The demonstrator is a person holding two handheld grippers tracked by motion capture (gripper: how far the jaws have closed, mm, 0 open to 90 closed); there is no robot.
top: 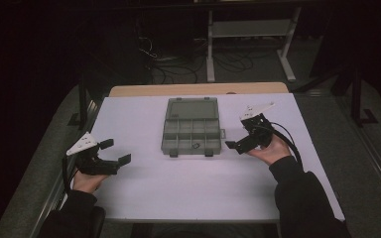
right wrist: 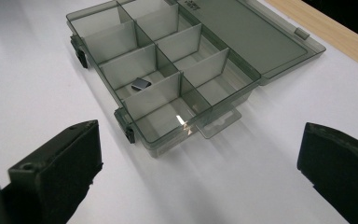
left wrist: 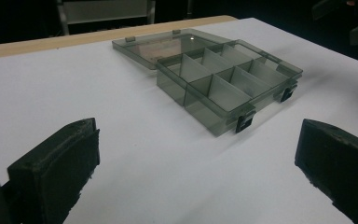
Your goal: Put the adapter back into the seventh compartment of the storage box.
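We see the grey box point(top: 191, 127) w/ lid open, mid table point(top: 188, 188). Left gripper point(top: 115, 150) sits left of box, jaws wide. Right gripper point(top: 236, 133) just right of box, jaws wide too. A small chip point(right wrist: 141, 84) lies inside box

White table top point(top: 178, 188) spreading across middle. Wooden edge point(top: 144, 90) peeking out along far side. Black cables point(top: 178, 69) sprawling over grey floor point(top: 367, 163) beyond. White metal frame point(top: 211, 49) standing behind, among cables. Dark stand point(top: 357, 94) standing at right.
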